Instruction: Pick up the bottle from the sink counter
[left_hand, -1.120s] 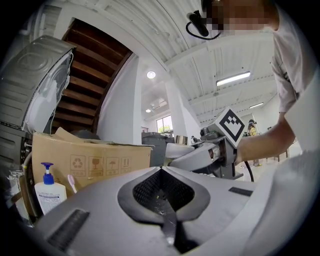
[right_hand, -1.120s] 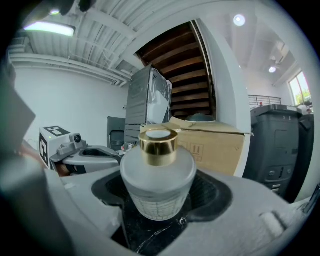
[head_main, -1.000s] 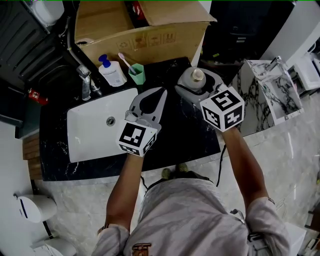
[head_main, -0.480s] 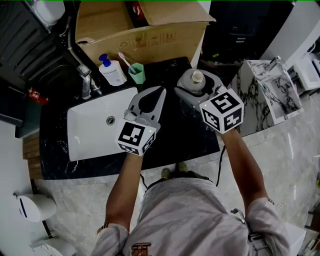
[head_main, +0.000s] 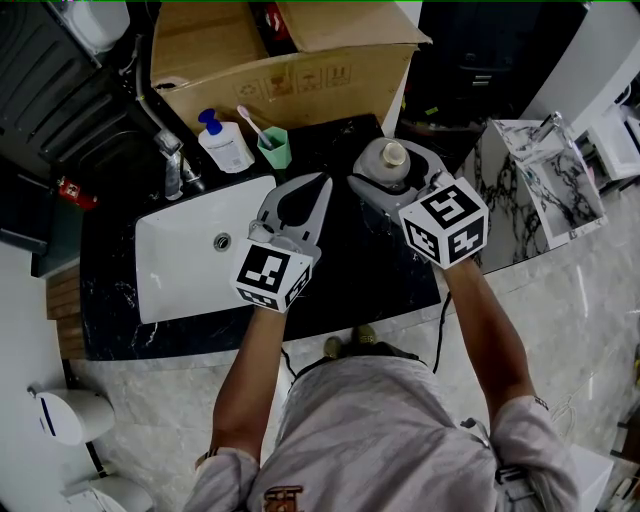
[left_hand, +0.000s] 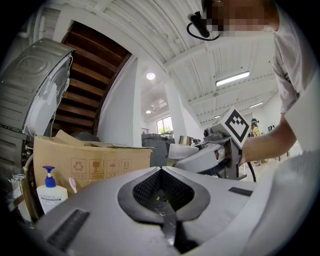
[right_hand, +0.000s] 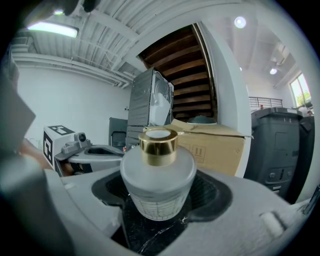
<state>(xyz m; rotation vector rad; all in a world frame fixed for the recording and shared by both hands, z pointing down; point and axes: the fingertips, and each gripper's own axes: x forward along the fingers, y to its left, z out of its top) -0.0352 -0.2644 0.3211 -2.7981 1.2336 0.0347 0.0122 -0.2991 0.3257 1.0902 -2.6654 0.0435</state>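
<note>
The bottle (head_main: 388, 163) is round frosted glass with a gold cap and stands on the black marble sink counter (head_main: 360, 270), right of the basin. My right gripper (head_main: 392, 170) holds it from both sides, its jaws set wide against the bottle's body. In the right gripper view the bottle (right_hand: 158, 177) fills the hollow between the jaws, its base on the counter. My left gripper (head_main: 322, 183) hovers shut and empty just left of the bottle, at the basin's right edge. Its closed jaws fill the lower left gripper view, with the right gripper (left_hand: 212, 152) beyond them.
A white basin (head_main: 180, 260) with a tap (head_main: 172, 165) lies at the left. A soap pump bottle (head_main: 222, 143) and a green cup (head_main: 273, 147) with a toothbrush stand behind it. A large cardboard box (head_main: 280, 60) blocks the back. The counter's right edge (head_main: 432, 270) is close.
</note>
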